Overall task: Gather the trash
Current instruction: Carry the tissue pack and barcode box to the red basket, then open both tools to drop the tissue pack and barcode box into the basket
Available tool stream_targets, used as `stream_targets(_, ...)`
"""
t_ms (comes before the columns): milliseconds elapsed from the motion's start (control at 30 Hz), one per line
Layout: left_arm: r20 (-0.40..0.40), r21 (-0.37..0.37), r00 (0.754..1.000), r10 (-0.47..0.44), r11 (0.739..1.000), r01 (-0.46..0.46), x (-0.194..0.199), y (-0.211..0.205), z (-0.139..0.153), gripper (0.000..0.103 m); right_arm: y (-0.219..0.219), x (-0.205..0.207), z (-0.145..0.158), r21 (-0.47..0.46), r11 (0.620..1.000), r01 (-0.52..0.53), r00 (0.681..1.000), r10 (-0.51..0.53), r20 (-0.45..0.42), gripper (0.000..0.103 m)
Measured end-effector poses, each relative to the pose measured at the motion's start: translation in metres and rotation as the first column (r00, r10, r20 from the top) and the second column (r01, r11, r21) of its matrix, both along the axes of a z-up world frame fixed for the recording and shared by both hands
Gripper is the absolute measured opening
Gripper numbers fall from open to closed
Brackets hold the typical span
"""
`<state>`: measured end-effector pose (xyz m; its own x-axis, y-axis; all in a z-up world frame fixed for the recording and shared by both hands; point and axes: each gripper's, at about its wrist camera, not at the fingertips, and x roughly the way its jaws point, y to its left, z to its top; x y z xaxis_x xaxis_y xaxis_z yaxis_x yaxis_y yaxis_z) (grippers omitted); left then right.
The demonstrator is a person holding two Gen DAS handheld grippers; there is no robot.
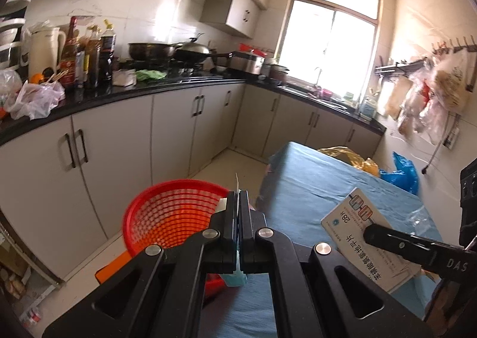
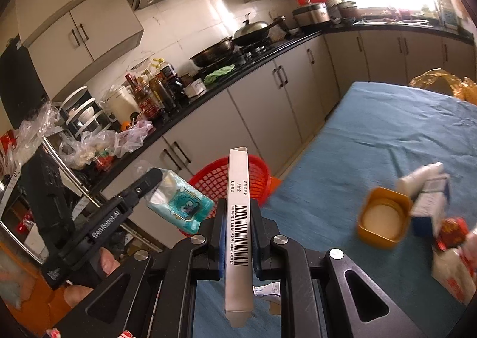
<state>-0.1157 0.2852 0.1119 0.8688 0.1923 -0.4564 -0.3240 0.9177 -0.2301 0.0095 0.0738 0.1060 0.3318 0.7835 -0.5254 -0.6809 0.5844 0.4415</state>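
**Two pieces in hand, more trash waiting on the table**

Two items are lifted and neither has reached the red basket [image 1: 176,212], which I take to be the collection bin. It stands on the floor just beside the near corner of the blue-covered table [image 1: 322,186]. Through its mesh only a pale corner of something shows by the rim, half hidden by the gripper, so I cannot tell whether anything is already inside.

The left gripper [image 1: 239,203] has its jaws closed nearly together on a thin teal tissue packet [image 2: 179,206]. From the right wrist view the packet hangs in the air just short of the basket, on the side away from the table.

The right gripper [image 2: 237,218] is clamped on a long white medicine box [image 2: 237,218] by its narrow barcode edge, the box standing on end between the pads. Its far end points over the basket's rim, above the table's near corner.

What is left, judging by the table: a small cluster sits well away from the basket, toward the table's right side. It includes a yellow lid [image 2: 383,215] lying open side up, a blue-and-white carton [image 2: 429,203], a red wrapper [image 2: 451,230], and some white packaging, all blurred. At the table's far end lie a yellow plastic bag [image 1: 348,156] and a blue plastic bag [image 1: 401,172]; whether those count as trash is unclear.

My estimate: early to middle of the job, with two drops pending and several pickups after them.
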Motion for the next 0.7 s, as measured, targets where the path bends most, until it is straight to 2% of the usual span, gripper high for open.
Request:
stream_targets(267, -0.046, -0.017, 0.998, 0.037, 0.999, -0.038, 0.013, 0.032, -0.015, 0.000, 0.066, 0.023, -0.012, -0.030, 0.999, -0.043, 0.998, 0.042, -0.036, 0.015)
stream_targets(467, -0.060, -0.017, 0.996, 0.063, 0.998, -0.064, 0.018, 0.043, -0.021, 0.000, 0.105, 0.047, -0.022, -0.039, 0.999, -0.030, 0.998, 0.028, -0.054, 0.017)
stream_targets(533, -0.071, -0.022, 0.995, 0.069, 0.997, -0.070, 0.020, 0.045, -0.023, 0.015, 0.110, 0.053, -0.025, -0.043, 0.999, -0.022, 0.998, 0.019, -0.056, 0.028)
stream_targets(567, -0.072, -0.028, 0.994, 0.077, 0.996, -0.079, 0.020, 0.047, -0.024, 0.041, 0.108, 0.054, -0.025, -0.044, 0.999, -0.013, 0.998, 0.010, -0.056, 0.031)
stream_targets(600, -0.067, -0.030, 0.994, 0.085, 0.996, -0.087, 0.018, 0.047, -0.024, 0.054, 0.103, 0.055, -0.025, -0.031, 1.000, -0.006, 0.998, 0.004, -0.061, 0.032)
stream_targets(700, -0.054, 0.001, 0.995, 0.089, 0.996, -0.089, 0.014, 0.042, -0.022, 0.055, 0.085, 0.054, -0.021, -0.021, 1.000, 0.012, 0.999, -0.013, -0.040, 0.032)
